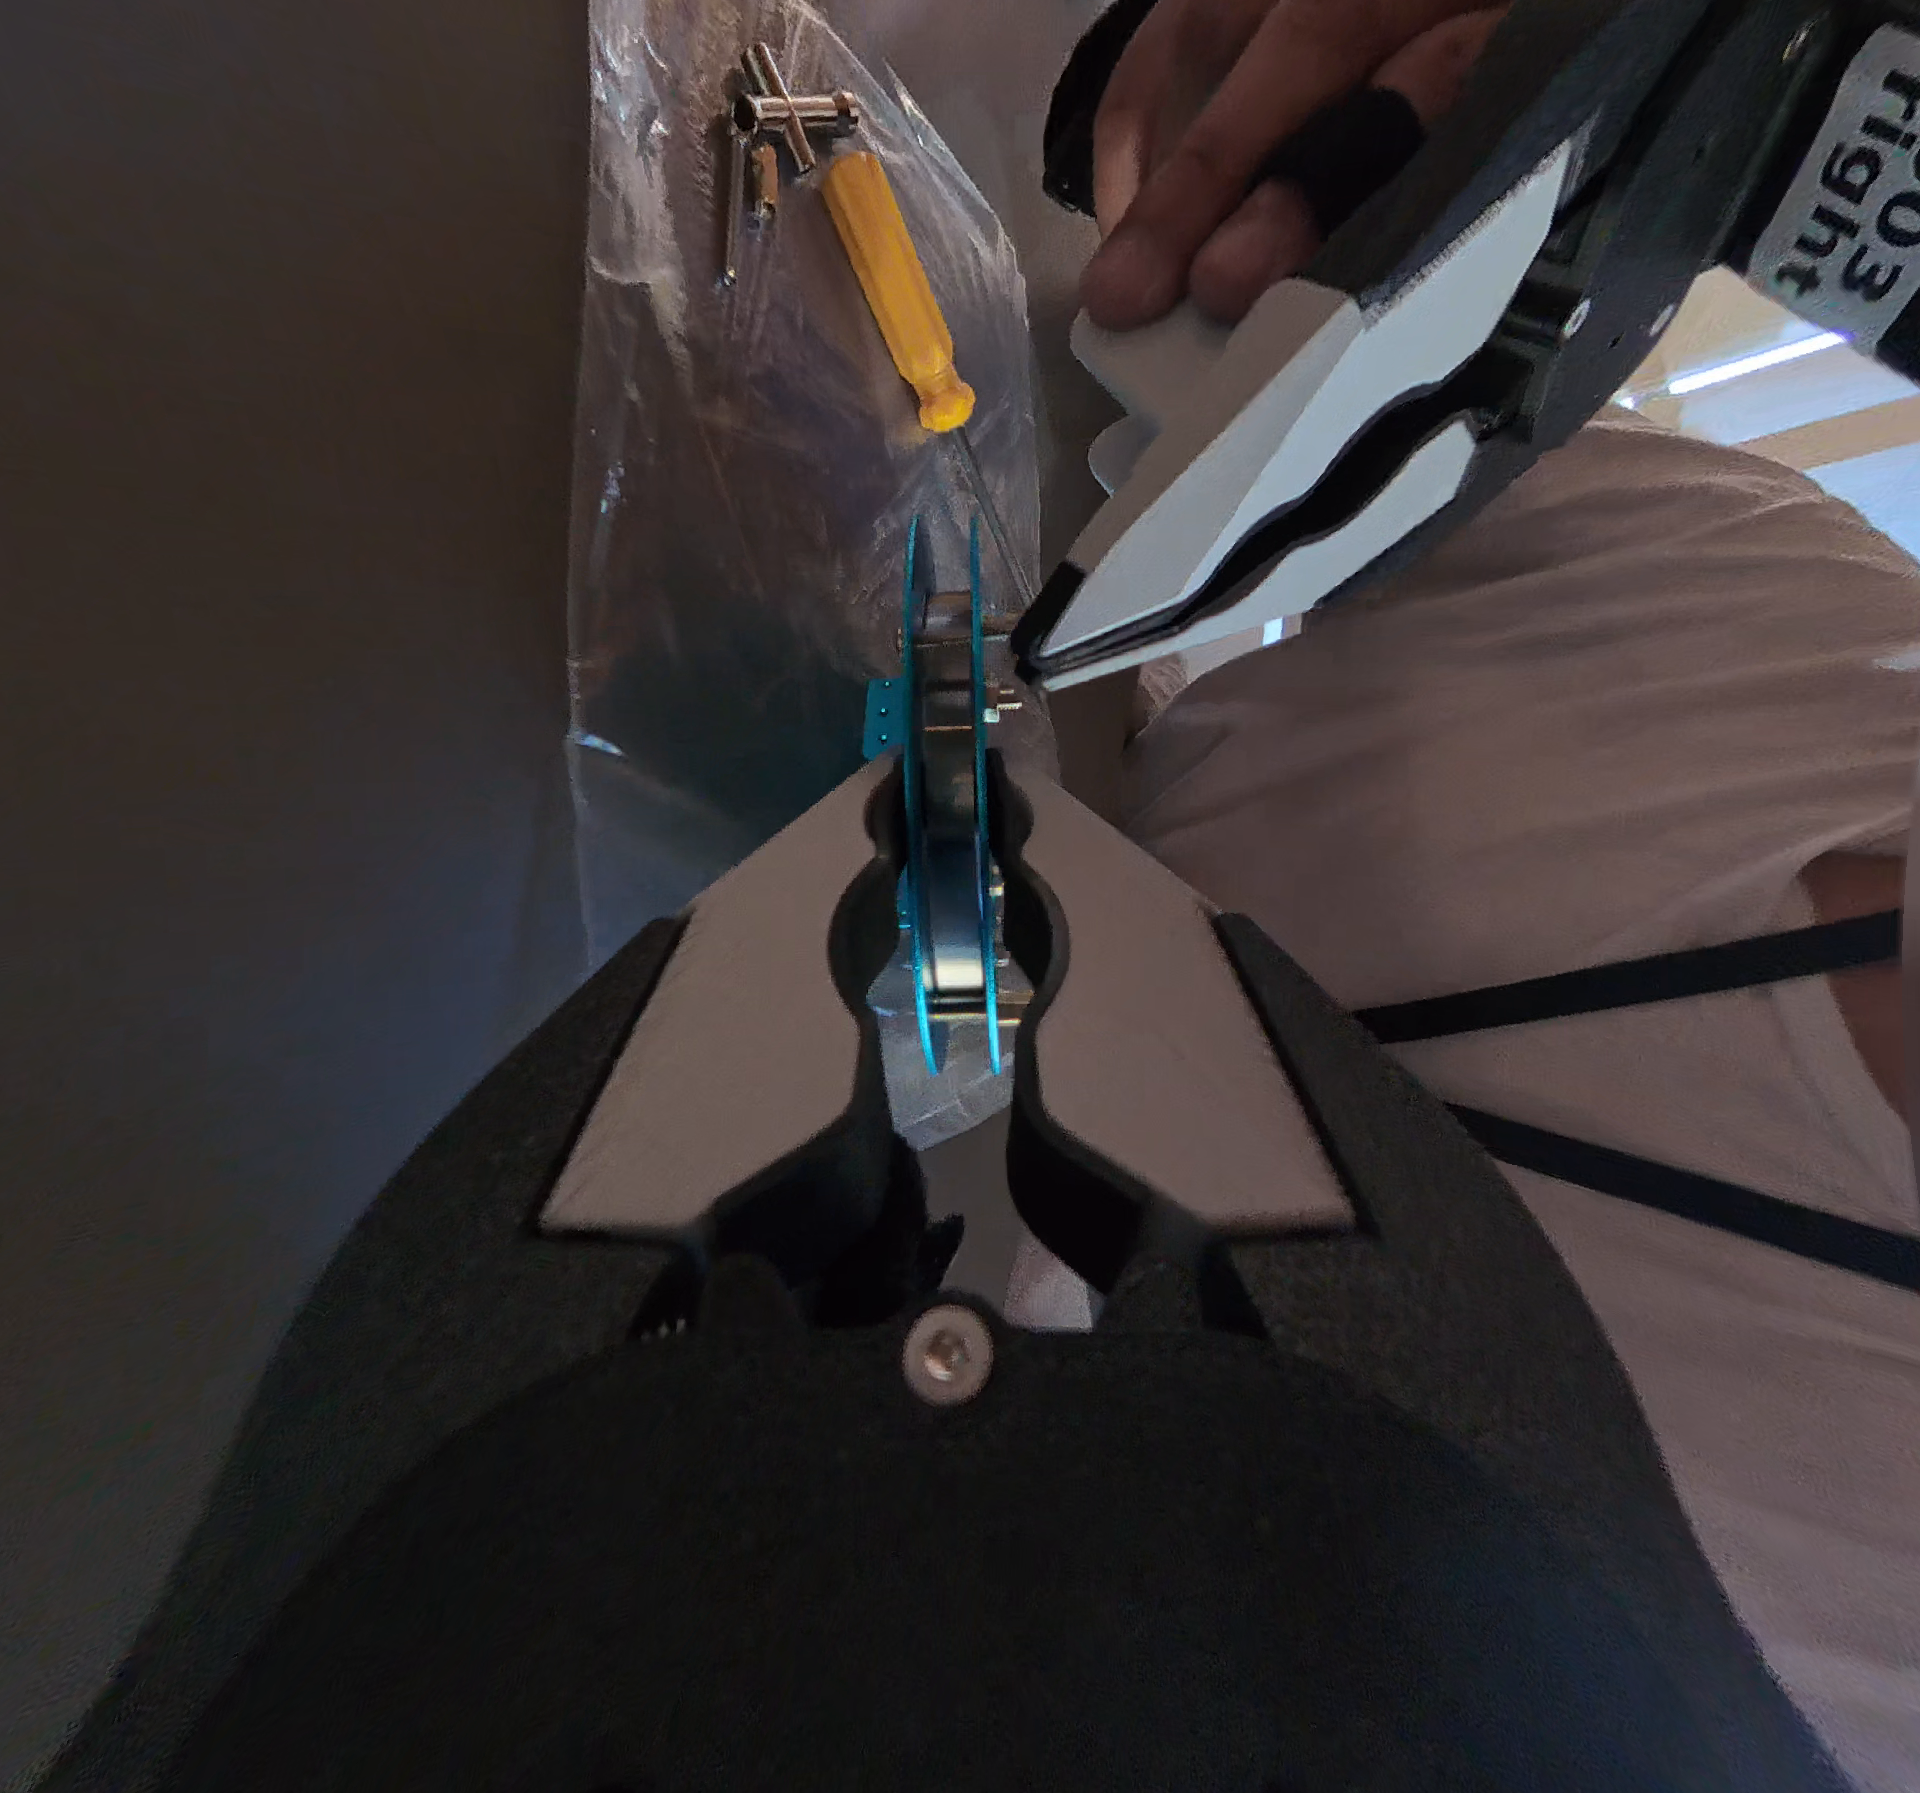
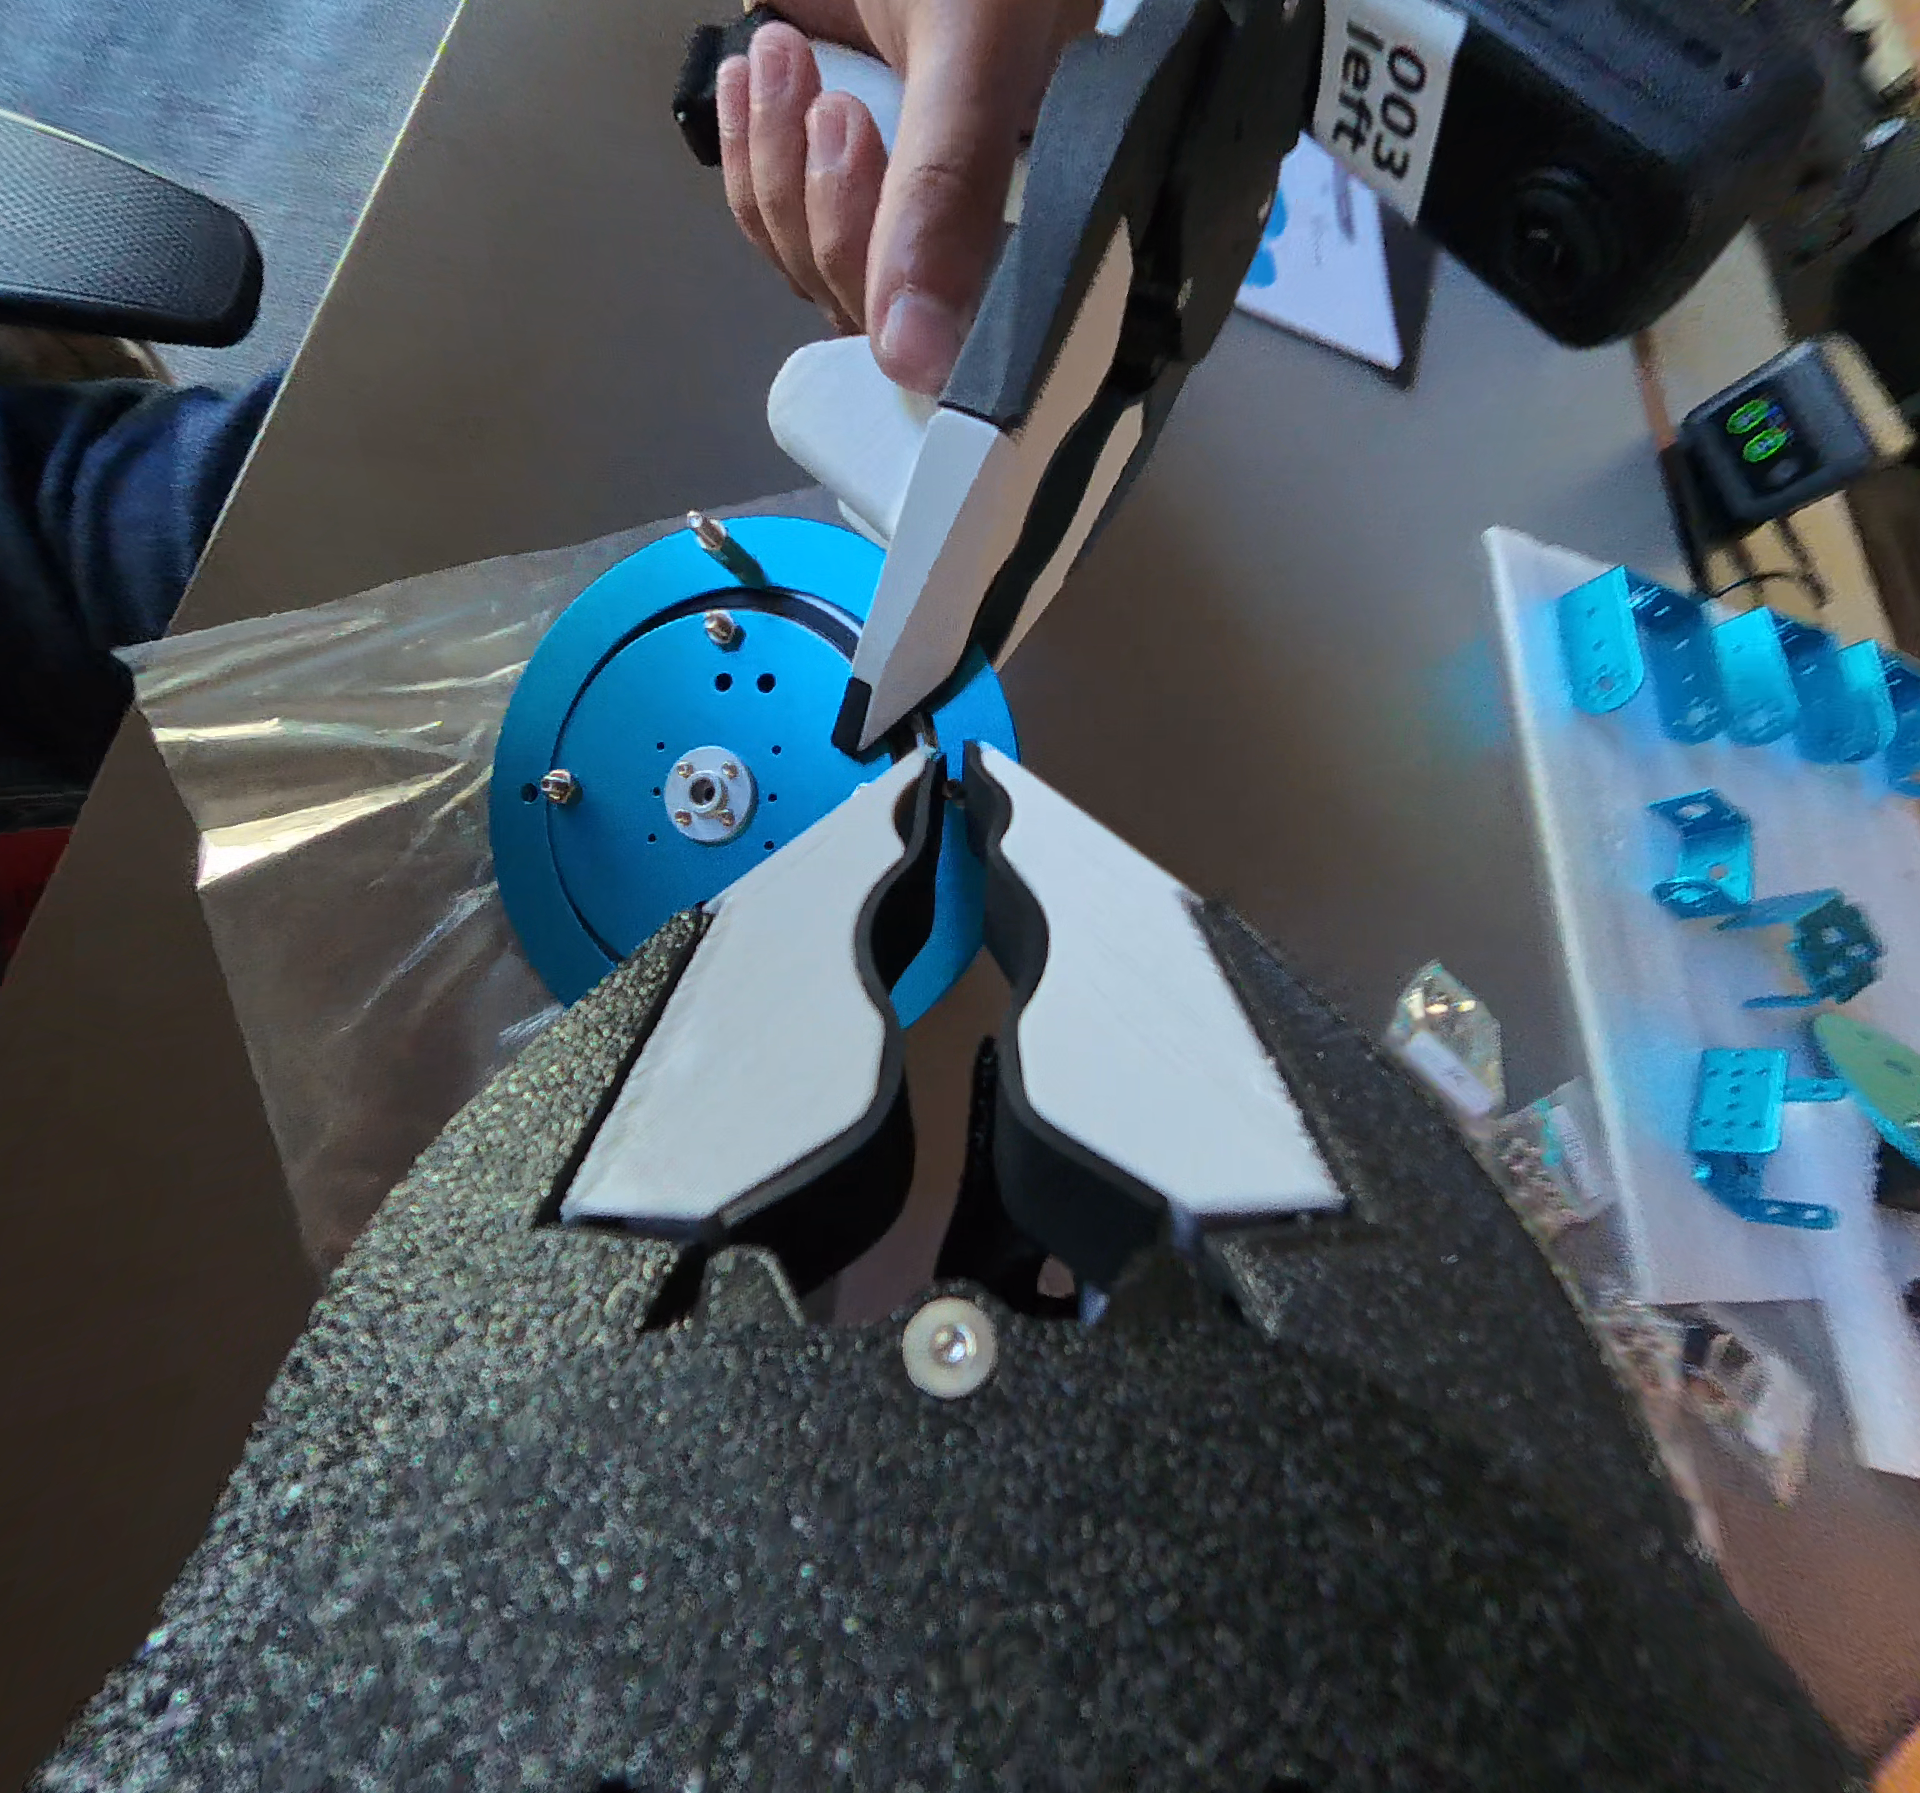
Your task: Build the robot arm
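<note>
A blue metal disc assembly [image 2: 644, 756], two round plates with brass studs and a silver hub, is held upright above a clear plastic bag [image 2: 332, 756]. My left gripper [image 1: 943, 772] is shut on the disc assembly [image 1: 914, 839], seen edge-on between its fingers. The left gripper also shows in the right wrist view [image 2: 868, 720], gripping the disc's rim. My right gripper [image 2: 948, 769] is closed on a small brass stud [image 2: 951, 789] at the disc's edge. In the left wrist view its tips [image 1: 1029, 657] touch the disc's right face.
A yellow-handled screwdriver [image 1: 894, 278] and a metal cross wrench [image 1: 774, 117] lie on the plastic bag [image 1: 727, 496]. A white tray [image 2: 1579, 912] with several blue brackets [image 2: 1714, 663] sits at the right. A chair armrest [image 2: 114, 237] is at the left, and the grey table [image 2: 520, 341] lies below. My left and right fingertips are right by each other. Both grippers' tips are roughly 15 cm from the yellow-handled screwdriver [image 1: 894, 278].
</note>
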